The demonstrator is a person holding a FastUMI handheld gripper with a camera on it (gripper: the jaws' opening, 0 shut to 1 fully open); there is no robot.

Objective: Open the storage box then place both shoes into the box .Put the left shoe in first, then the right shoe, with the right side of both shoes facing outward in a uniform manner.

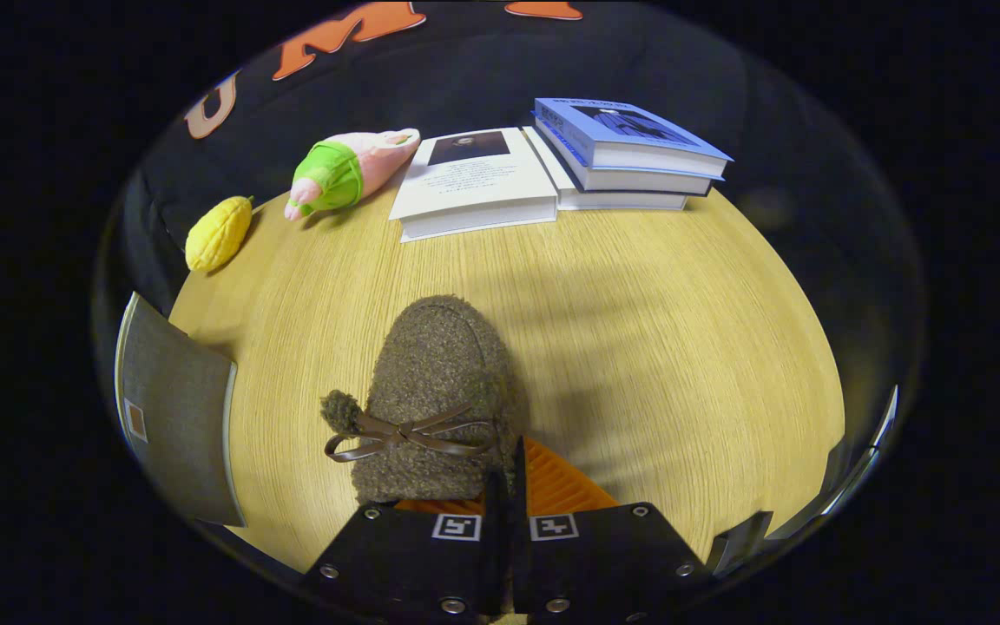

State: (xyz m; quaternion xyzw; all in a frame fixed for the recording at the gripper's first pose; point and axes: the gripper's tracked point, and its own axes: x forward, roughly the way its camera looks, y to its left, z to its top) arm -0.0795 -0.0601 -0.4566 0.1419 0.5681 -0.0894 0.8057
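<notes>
your gripper [507, 486] has two flat blocks side by side, with a thin gap between them running toward 12 o'clock. each block has a small square sticker with a blocky mark, right next to the gap. round shiny screws sit at the corners of both blocks. the two fingers are almost together, and one has ridges.

The wooden table [656, 312] carries books [552, 165], two plush toys [339, 174] and a shoe [439, 391].
</notes>
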